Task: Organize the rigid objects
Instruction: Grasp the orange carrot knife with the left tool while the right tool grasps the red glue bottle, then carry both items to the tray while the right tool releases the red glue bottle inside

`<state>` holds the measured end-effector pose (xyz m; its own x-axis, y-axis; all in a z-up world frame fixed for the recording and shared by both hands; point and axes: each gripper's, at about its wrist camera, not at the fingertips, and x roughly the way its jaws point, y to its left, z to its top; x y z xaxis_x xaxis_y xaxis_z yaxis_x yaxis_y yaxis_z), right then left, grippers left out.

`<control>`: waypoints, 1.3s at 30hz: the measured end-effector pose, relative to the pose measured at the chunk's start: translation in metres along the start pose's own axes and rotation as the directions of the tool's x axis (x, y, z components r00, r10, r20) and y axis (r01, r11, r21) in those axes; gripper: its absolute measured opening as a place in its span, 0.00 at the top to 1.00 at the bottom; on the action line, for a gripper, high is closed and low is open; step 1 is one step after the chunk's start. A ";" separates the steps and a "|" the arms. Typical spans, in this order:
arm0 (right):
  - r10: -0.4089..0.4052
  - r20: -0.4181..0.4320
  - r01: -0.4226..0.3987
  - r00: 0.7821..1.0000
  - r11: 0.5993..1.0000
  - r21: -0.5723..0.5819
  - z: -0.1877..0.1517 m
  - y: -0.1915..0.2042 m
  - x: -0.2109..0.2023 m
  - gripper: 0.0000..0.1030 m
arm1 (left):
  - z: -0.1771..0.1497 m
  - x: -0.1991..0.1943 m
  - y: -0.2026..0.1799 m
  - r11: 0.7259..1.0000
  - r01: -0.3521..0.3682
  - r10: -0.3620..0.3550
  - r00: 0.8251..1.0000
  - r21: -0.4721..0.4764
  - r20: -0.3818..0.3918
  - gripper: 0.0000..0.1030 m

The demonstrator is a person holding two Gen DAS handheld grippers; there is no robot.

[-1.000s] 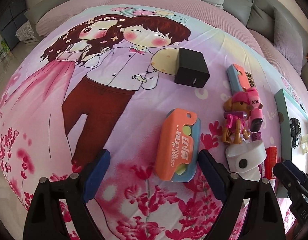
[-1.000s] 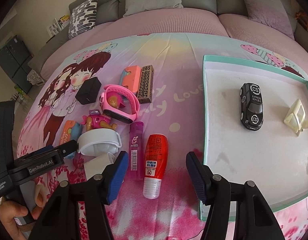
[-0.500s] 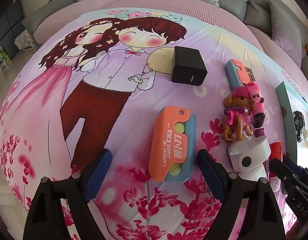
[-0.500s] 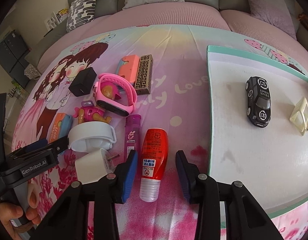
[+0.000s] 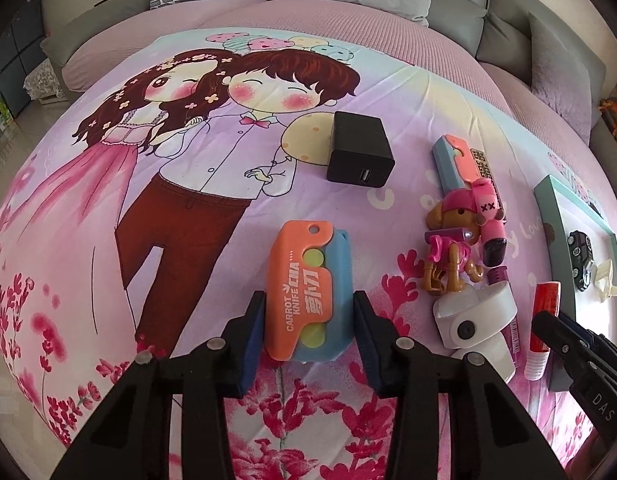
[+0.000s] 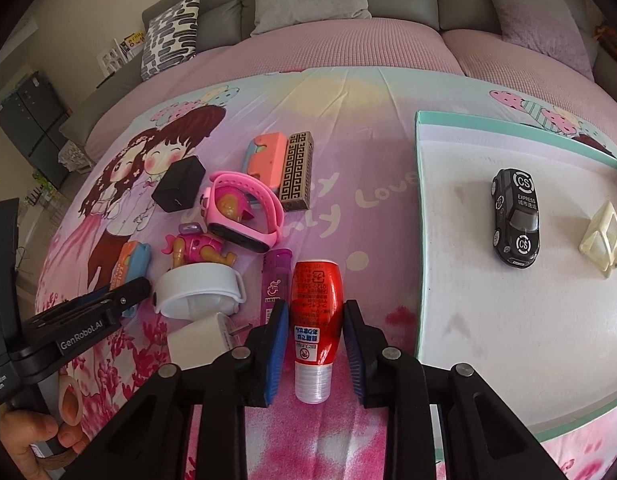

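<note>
An orange and blue carrot knife toy [image 5: 308, 292] lies on the printed bedsheet. My left gripper [image 5: 308, 336] is closed around its near end, both pads touching its sides. A red bottle with a clear cap [image 6: 315, 316] lies beside the tray. My right gripper [image 6: 315, 348] is closed around it, pads touching its sides. The white tray with a teal rim [image 6: 420, 240] at right holds a black toy car [image 6: 515, 218] and a cream plastic piece [image 6: 600, 236].
Between the grippers lie a dog figure [image 5: 452, 248], pink watch [image 6: 240, 216], white strap [image 6: 198, 288], white charger [image 6: 198, 338], purple lighter [image 6: 275, 280], black charger [image 5: 358, 154], second carrot knife [image 6: 266, 154] and patterned box [image 6: 295, 172]. Sofa cushions line the back.
Both grippers moved forward and narrowed. The left one closed from wide open onto the carrot knife; the right one closed from open onto the red bottle.
</note>
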<state>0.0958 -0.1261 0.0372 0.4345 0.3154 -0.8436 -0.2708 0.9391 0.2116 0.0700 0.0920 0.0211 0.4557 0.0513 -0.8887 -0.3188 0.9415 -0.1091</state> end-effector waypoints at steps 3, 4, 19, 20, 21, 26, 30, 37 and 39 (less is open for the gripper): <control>0.010 0.042 -0.010 0.999 1.000 0.012 0.003 -0.001 -0.012 0.72 | 0.004 -0.012 0.003 1.000 0.010 -0.009 0.999 -0.010 0.037 0.58; 0.013 0.057 -0.014 0.998 1.000 0.018 0.005 -0.002 -0.017 0.72 | 0.005 -0.018 0.003 1.000 0.015 -0.014 0.999 -0.012 0.050 0.58; 0.044 0.190 -0.070 0.981 0.989 0.127 0.015 -0.034 -0.058 0.75 | 0.030 -0.080 -0.052 0.992 0.070 -0.090 0.975 0.101 0.205 0.58; 0.043 0.201 -0.072 0.979 0.988 0.135 0.015 -0.037 -0.062 0.75 | 0.031 -0.083 -0.057 0.991 0.073 -0.095 0.973 0.111 0.209 0.58; 0.038 0.213 -0.069 0.976 0.987 0.142 0.016 -0.039 -0.066 0.75 | 0.031 -0.085 -0.062 0.990 0.075 -0.100 0.972 0.123 0.213 0.58; -0.038 0.264 -0.014 0.964 0.981 0.193 0.016 -0.062 -0.087 0.75 | 0.035 -0.091 -0.092 0.979 0.089 -0.130 0.966 0.183 0.224 0.58; -0.133 0.266 0.057 0.955 0.959 0.276 0.014 -0.093 -0.100 0.75 | 0.036 -0.092 -0.121 0.965 0.107 -0.163 0.960 0.241 0.226 0.58; -0.303 0.229 0.175 0.925 0.875 0.451 -0.001 -0.152 -0.118 0.75 | 0.028 -0.088 -0.178 0.930 0.153 -0.230 0.951 0.335 0.205 0.58; -0.348 0.213 0.213 0.913 0.852 0.478 -0.004 -0.163 -0.122 0.75 | 0.023 -0.085 -0.193 0.918 0.170 -0.250 0.949 0.357 0.191 0.58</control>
<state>0.0832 -0.3185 0.1035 0.6737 -0.0093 -0.7389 0.2721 0.9328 0.2363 0.1125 -0.0867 0.1278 0.6710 -0.1235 -0.7311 0.0817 0.9923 -0.0927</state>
